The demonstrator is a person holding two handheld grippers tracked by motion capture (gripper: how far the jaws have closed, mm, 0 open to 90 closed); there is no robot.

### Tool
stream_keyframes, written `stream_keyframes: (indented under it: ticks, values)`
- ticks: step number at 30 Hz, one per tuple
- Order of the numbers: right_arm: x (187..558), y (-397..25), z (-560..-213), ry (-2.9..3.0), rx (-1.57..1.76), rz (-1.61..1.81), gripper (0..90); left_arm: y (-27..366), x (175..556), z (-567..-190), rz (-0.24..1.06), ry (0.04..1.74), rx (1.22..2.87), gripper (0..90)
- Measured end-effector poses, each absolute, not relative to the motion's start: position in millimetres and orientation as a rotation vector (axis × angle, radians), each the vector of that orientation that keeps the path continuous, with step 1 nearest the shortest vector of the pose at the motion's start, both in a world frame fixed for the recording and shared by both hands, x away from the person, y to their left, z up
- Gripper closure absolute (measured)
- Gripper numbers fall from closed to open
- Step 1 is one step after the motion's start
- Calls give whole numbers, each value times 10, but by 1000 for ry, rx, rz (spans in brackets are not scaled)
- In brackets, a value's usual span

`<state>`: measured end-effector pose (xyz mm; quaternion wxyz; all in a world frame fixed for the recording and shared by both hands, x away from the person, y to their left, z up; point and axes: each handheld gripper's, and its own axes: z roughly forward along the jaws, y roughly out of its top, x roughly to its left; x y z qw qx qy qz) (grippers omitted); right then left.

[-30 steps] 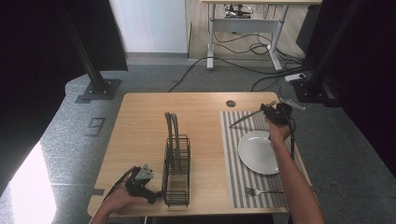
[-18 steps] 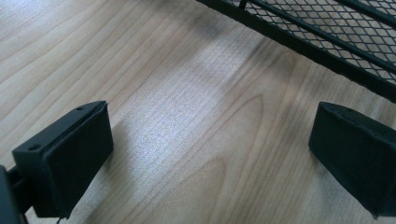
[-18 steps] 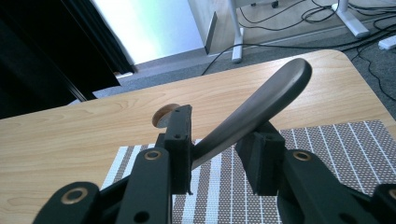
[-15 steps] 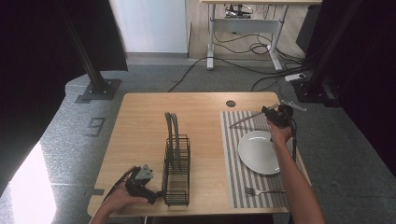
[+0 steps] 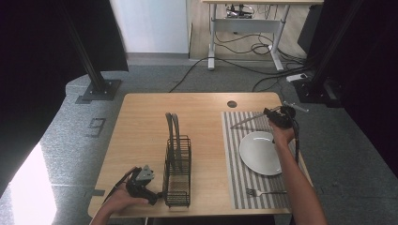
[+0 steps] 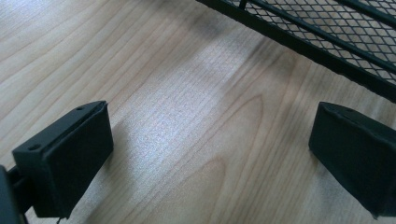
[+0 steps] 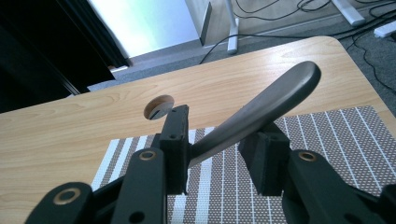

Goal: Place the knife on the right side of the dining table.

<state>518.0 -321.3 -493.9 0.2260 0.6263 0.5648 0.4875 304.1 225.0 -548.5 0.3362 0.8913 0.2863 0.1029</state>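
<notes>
Jaws of the right gripper [image 7: 217, 156] clamp a knife [image 7: 261, 109] above the striped mat [image 5: 234, 154]; left gripper [image 6: 210, 154] jaws gape wide on the worktop [image 5: 141, 122] beside the rack [image 5: 177, 164].

- Left gripper [image 5: 155, 196]: held low in the person's left hand [image 5: 123, 199] at the near left of the high view; jaws spread wide apart with nothing between them
- Right gripper [image 5: 268, 114]: raised in the right hand [image 5: 282, 133], forearm stretched forward; jaws closed together, clamping
</notes>
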Motion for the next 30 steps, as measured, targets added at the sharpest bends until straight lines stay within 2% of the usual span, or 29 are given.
stream_keyframes:
  ticks: [16, 30]
  values:
    - [5205, -3285, -5026, 1558, 1833, 1318, 591, 2250, 3042, -5485, 269, 747, 2324, 0]
    - [5207, -3422, -5235, 1526, 1926, 1354, 555, 2250, 3041, -5485, 269, 747, 2324, 0]
